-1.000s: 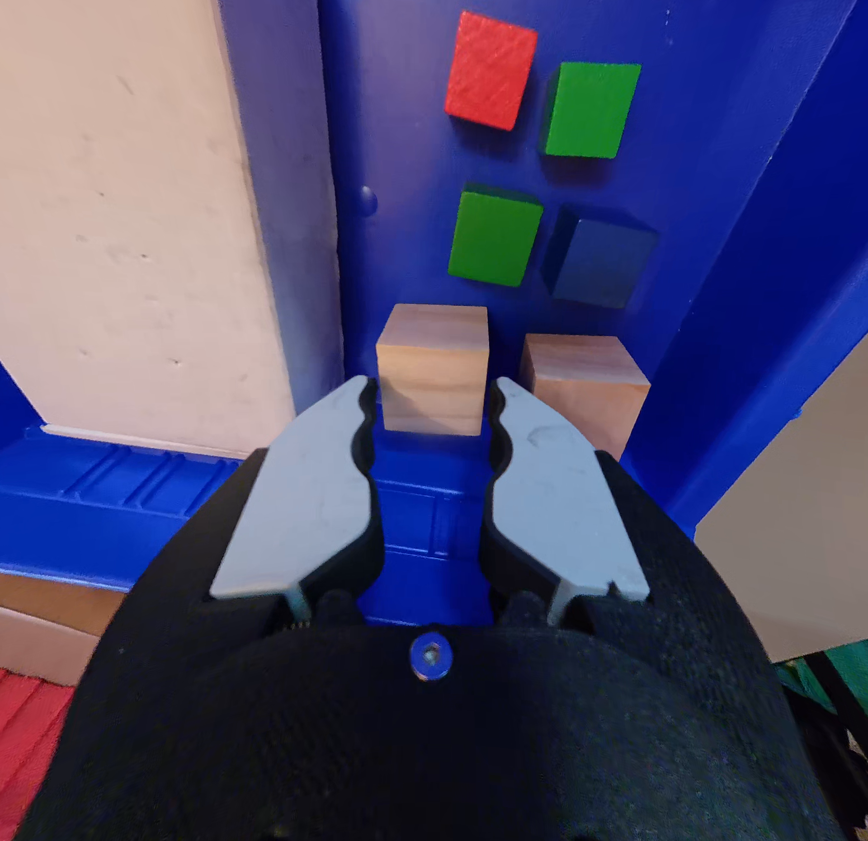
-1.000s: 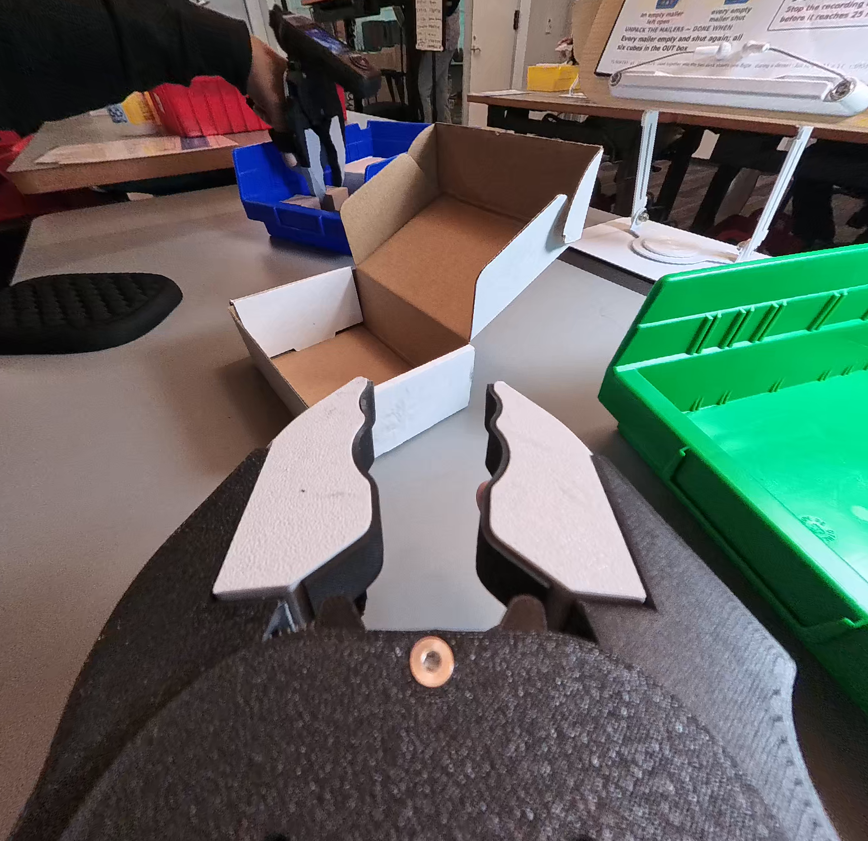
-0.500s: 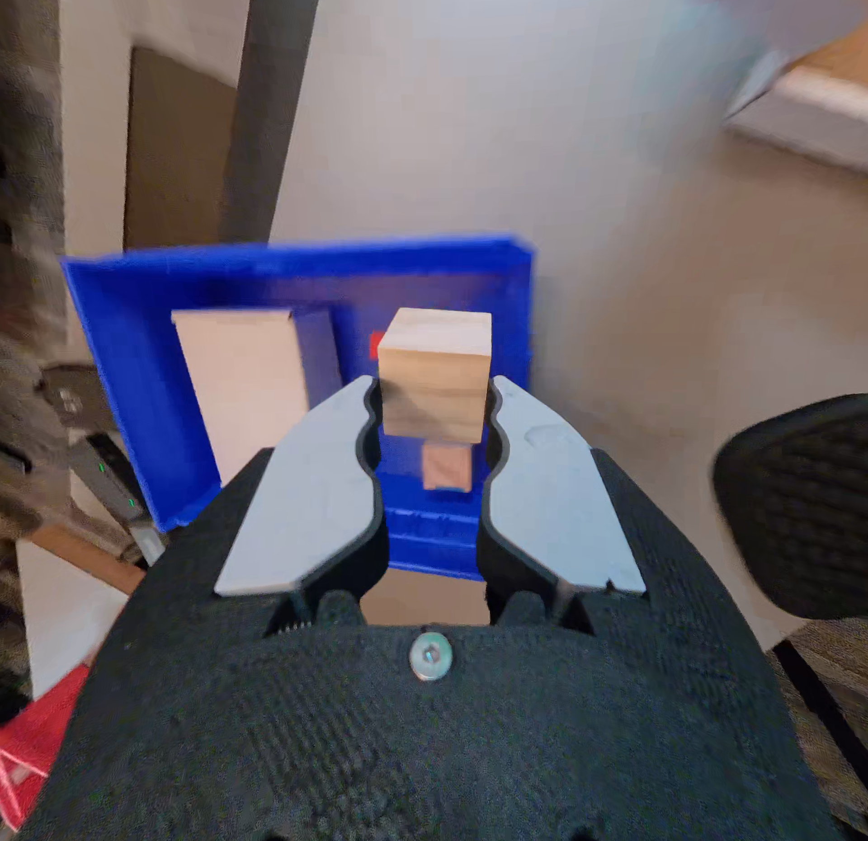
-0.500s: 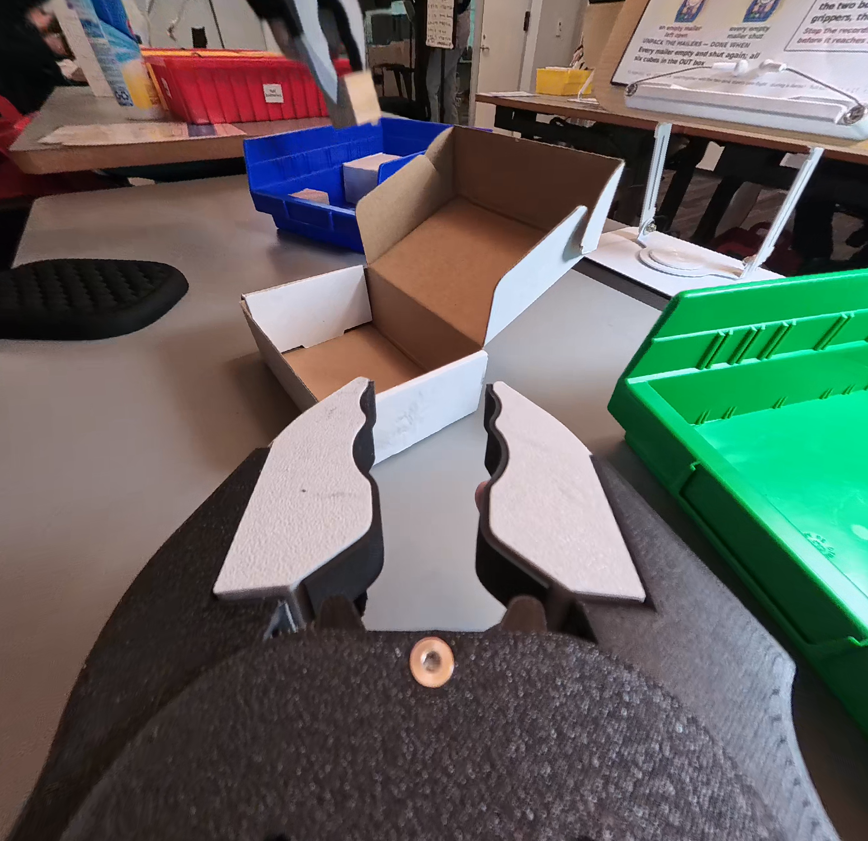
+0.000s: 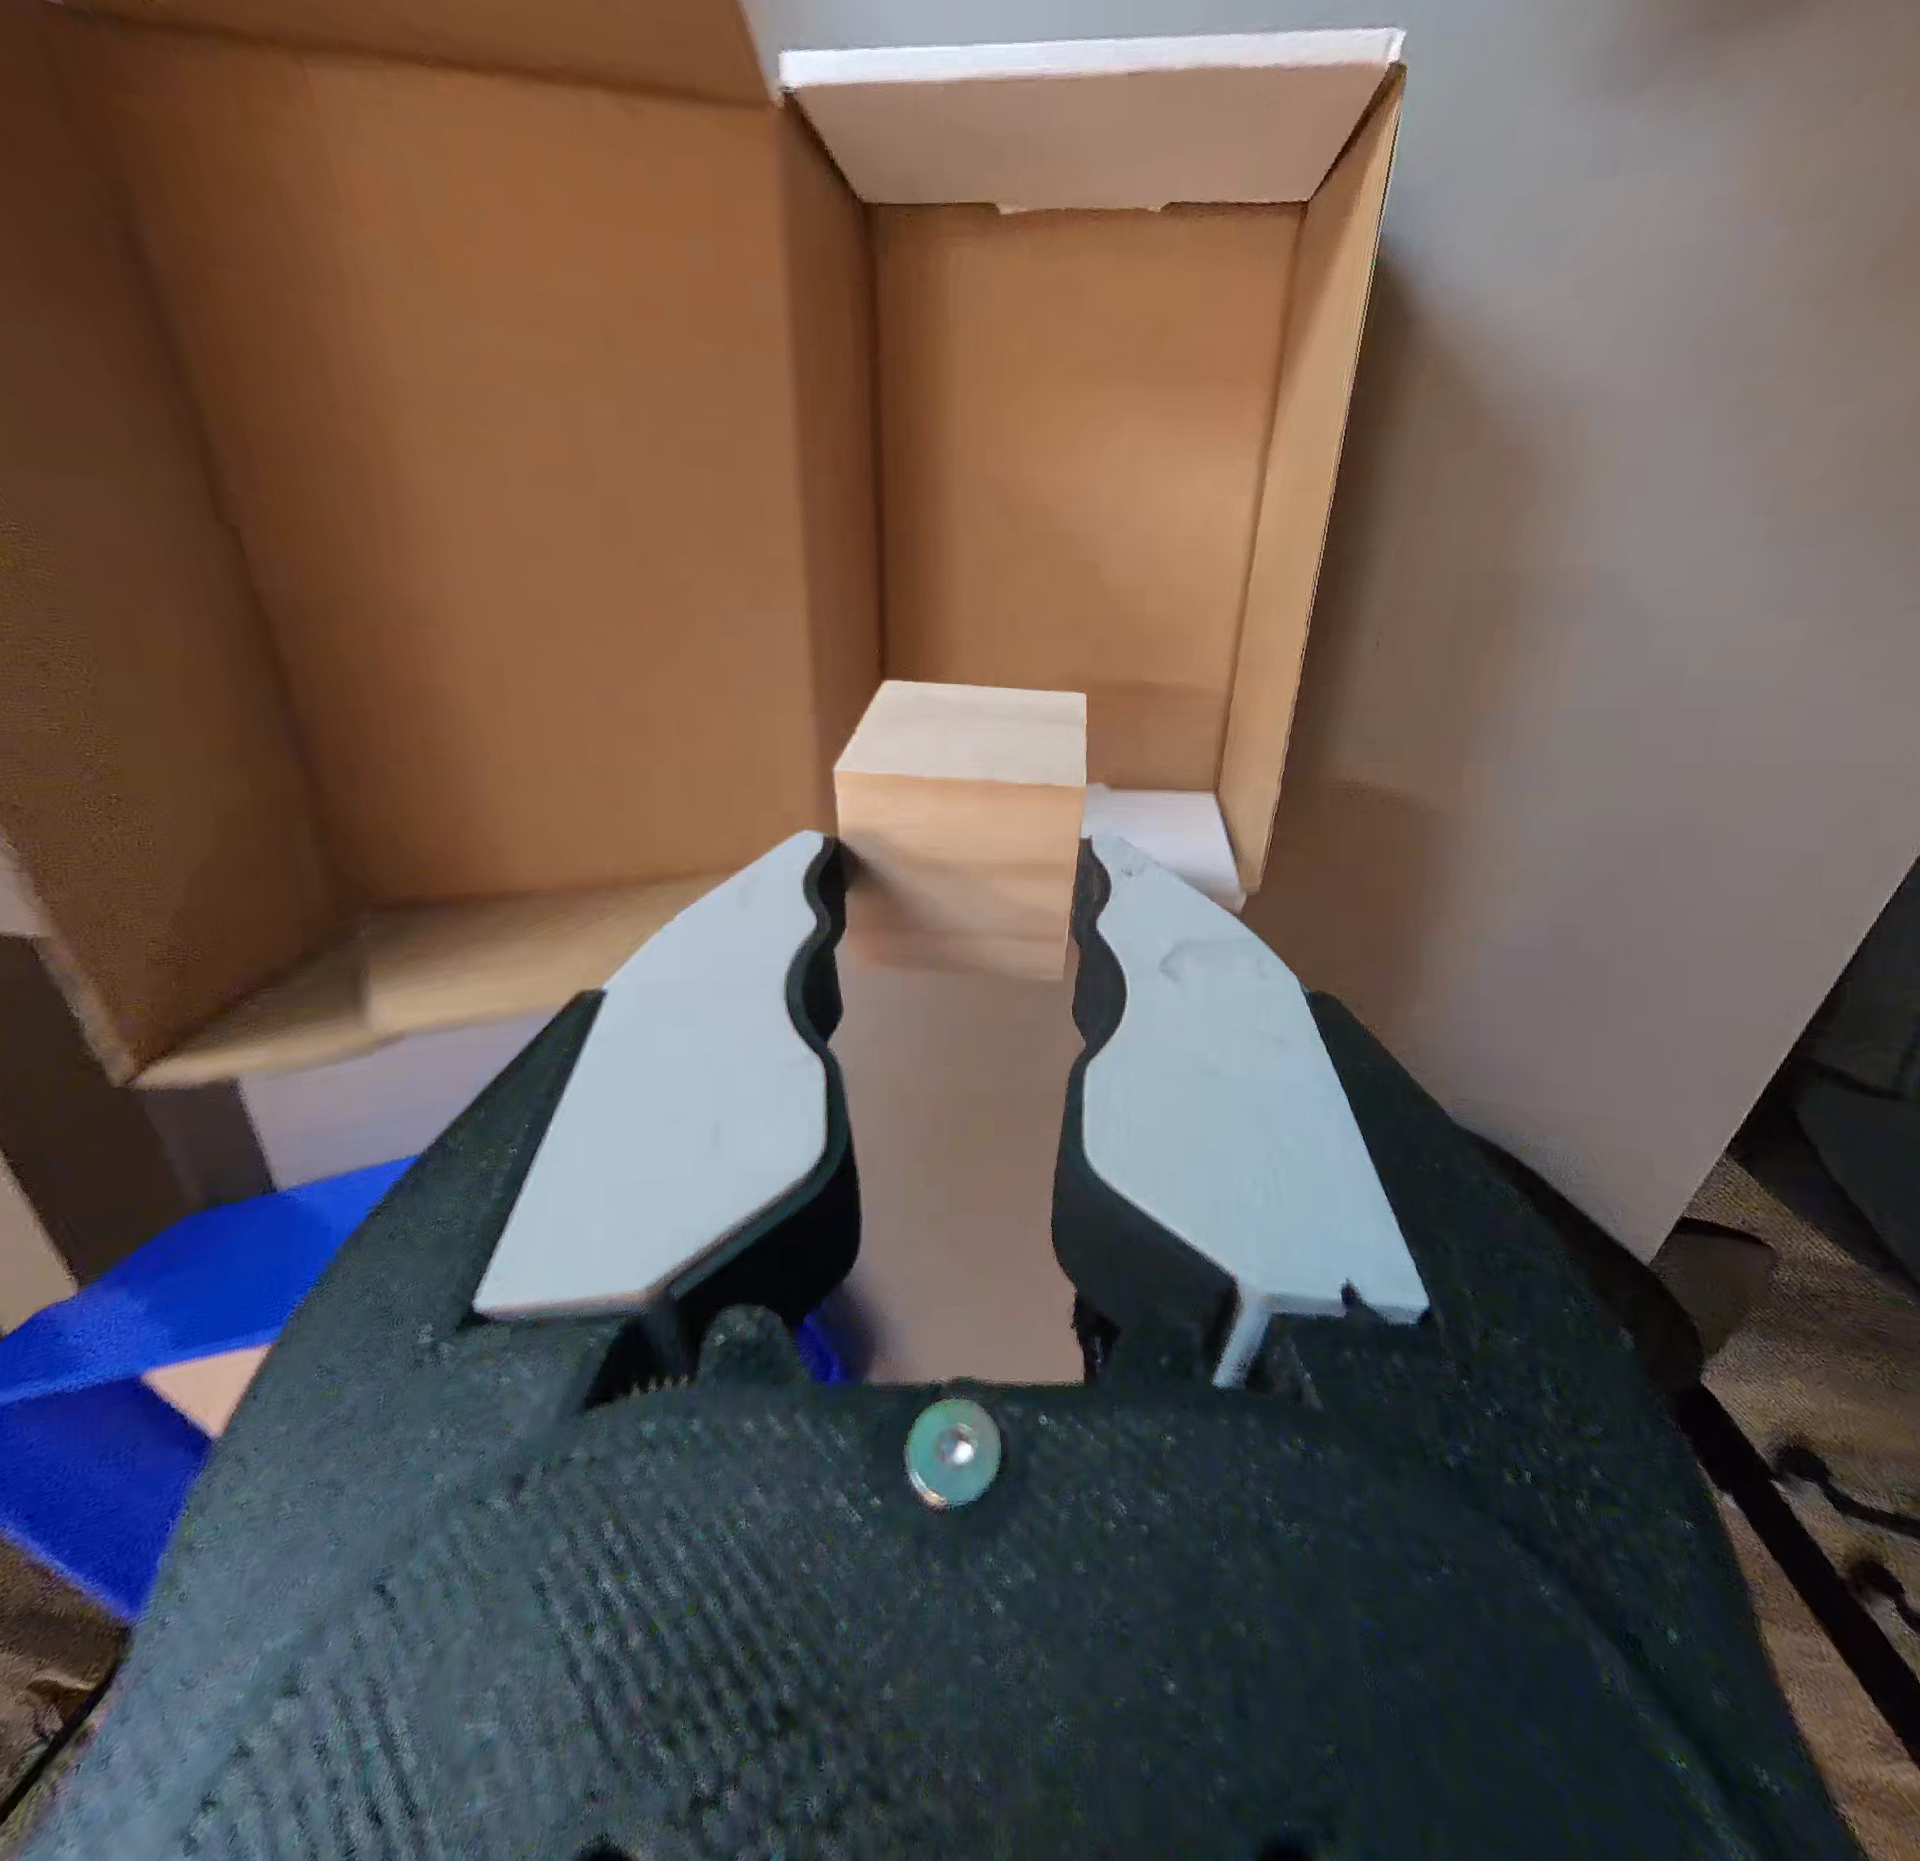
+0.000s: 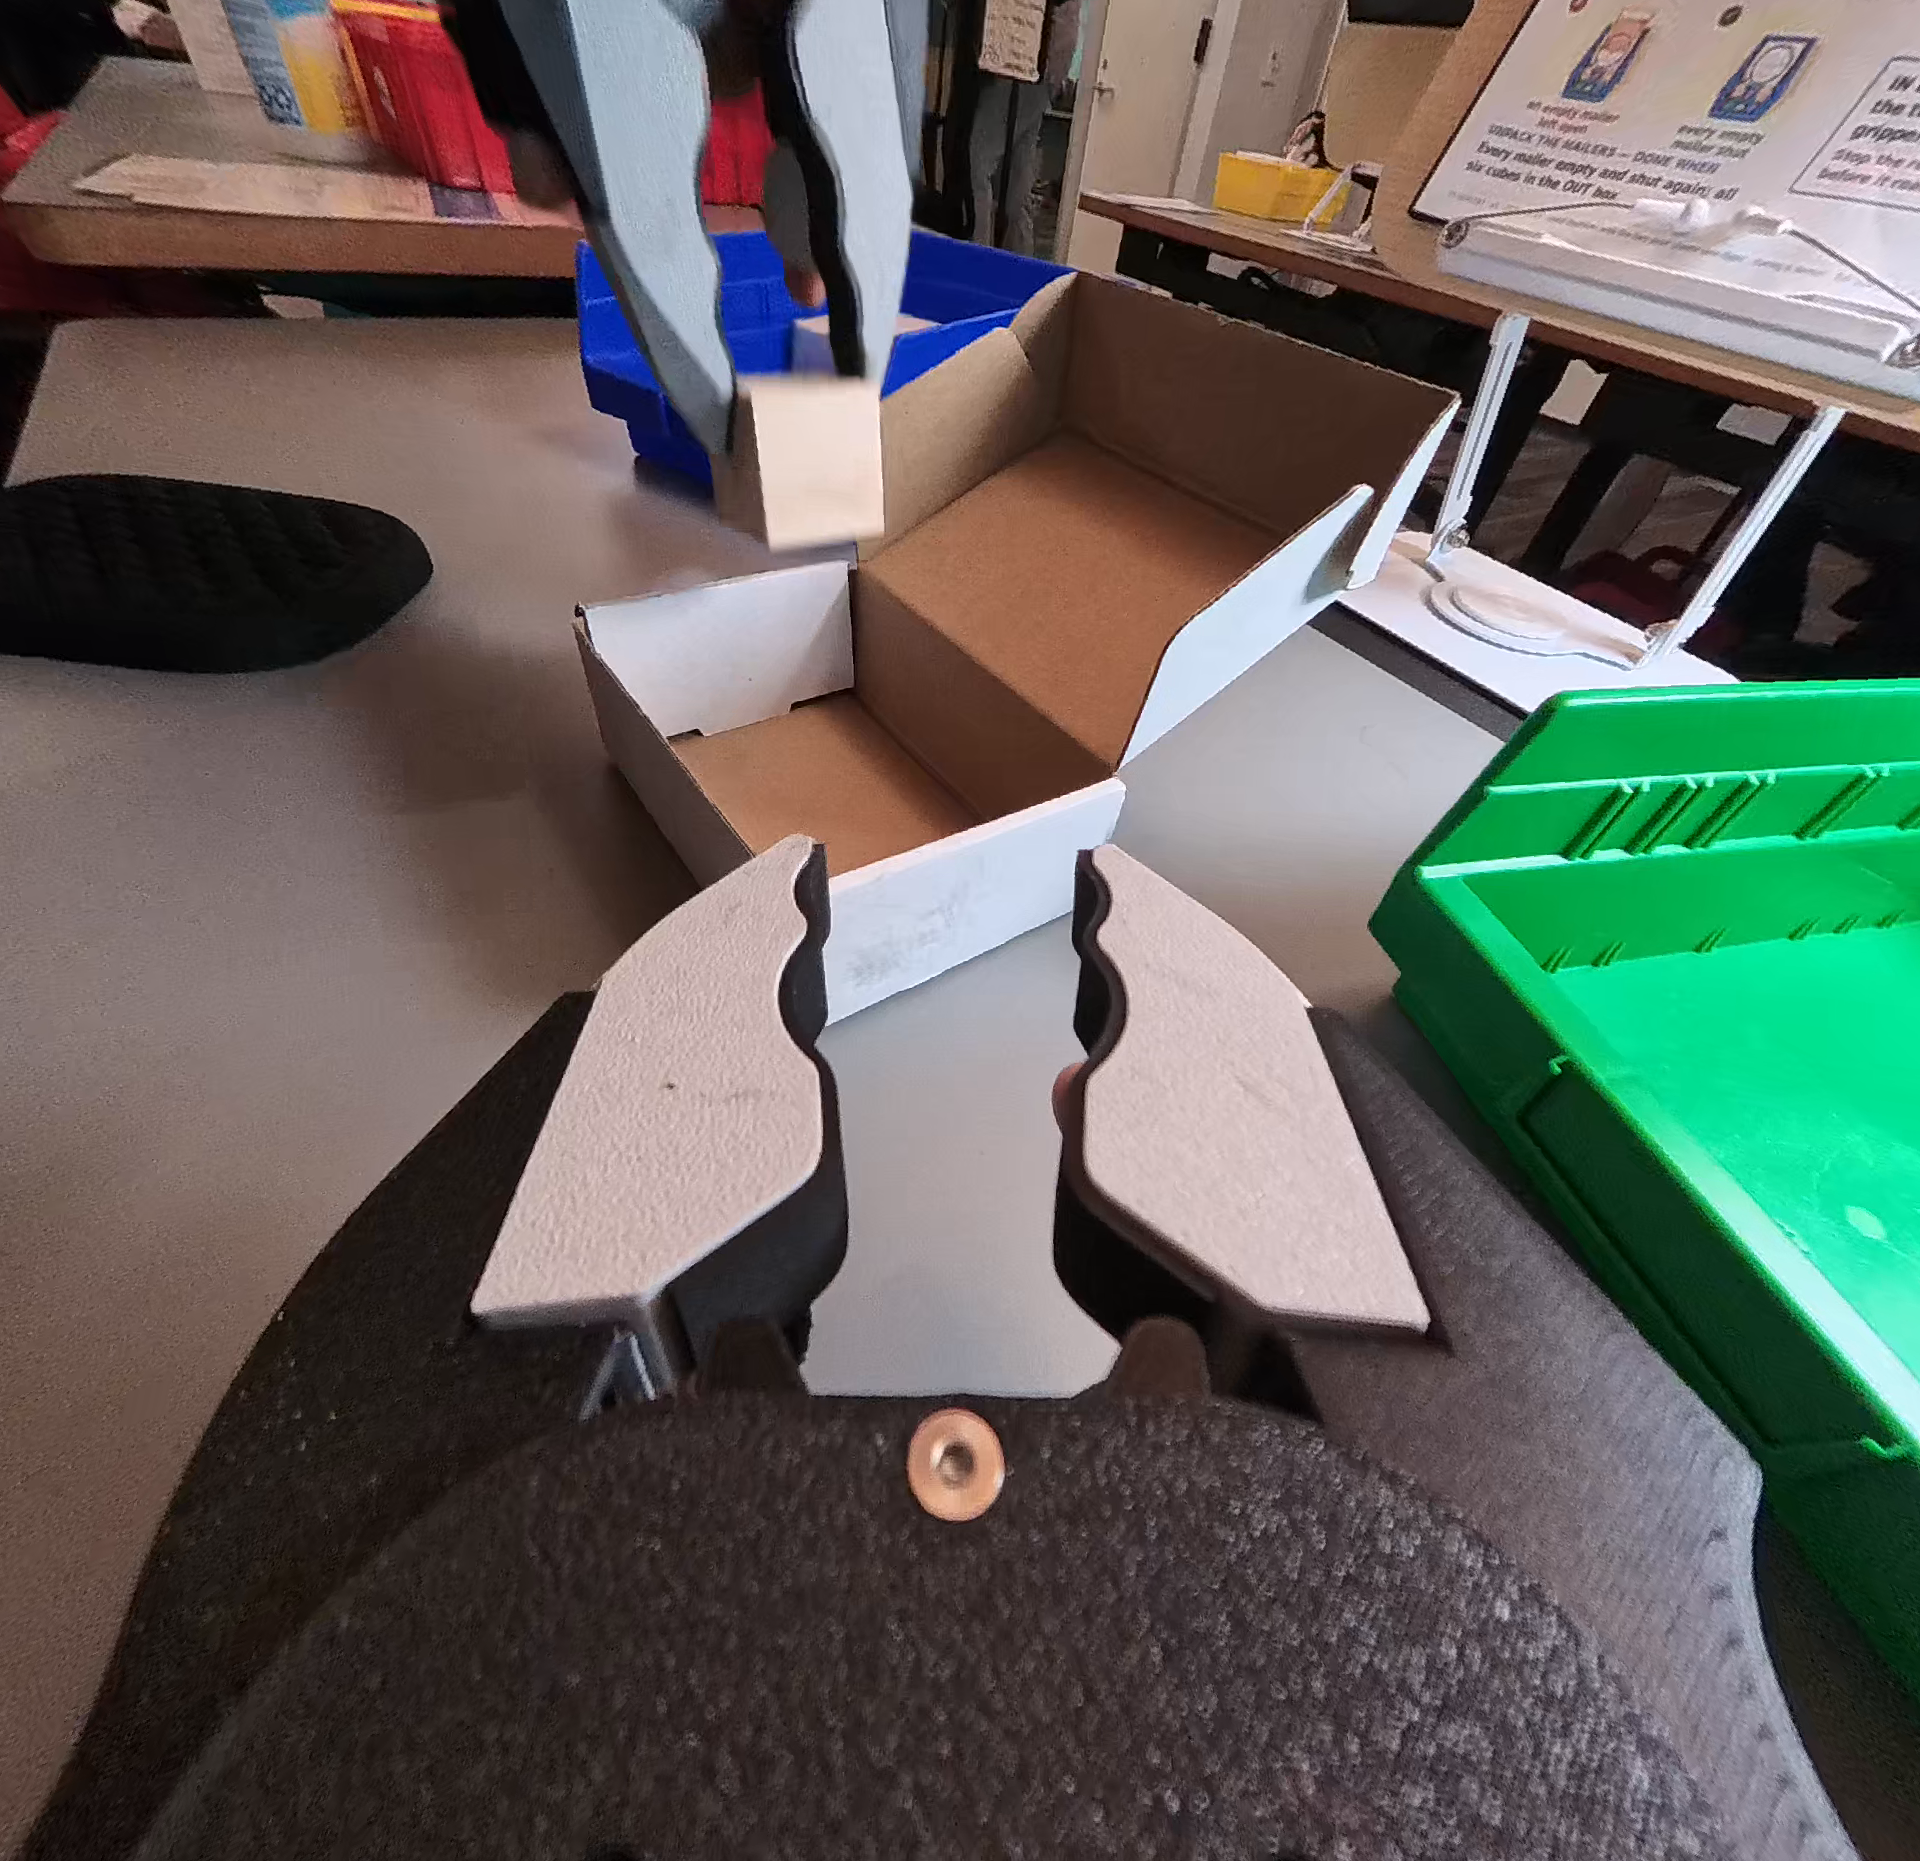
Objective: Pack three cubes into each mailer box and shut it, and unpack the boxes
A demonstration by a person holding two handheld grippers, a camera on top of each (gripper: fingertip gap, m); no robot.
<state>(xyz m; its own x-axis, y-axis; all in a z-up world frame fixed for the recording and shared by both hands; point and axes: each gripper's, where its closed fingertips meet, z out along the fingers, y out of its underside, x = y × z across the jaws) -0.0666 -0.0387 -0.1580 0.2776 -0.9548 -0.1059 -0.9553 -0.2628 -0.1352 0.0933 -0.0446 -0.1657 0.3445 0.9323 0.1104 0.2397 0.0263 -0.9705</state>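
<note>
My left gripper (image 5: 958, 855) is shut on a plain wooden cube (image 5: 961, 824) and holds it in the air over the far end of the open white mailer box (image 5: 1081, 440). The right wrist view shows the left gripper (image 6: 800, 398) with the cube (image 6: 816, 471) above the box's far left corner. The mailer box (image 6: 966, 902) stands open on the grey table, lid up, with nothing visible inside. My right gripper (image 6: 951, 871) is open and empty, low over the table just in front of the box's near wall.
A green bin (image 6: 1704, 990) lies at the right. A blue bin (image 6: 758, 315) stands behind the box and shows at the lower left of the left wrist view (image 5: 114, 1323). A black pad (image 6: 197, 564) lies at the left. An instruction board on a stand (image 6: 1683, 180) is at the far right.
My left gripper lifted the wooden cube out of the blue bin and carried it over the open mailer box. My right gripper stayed open and moved slightly closer to the box.
</note>
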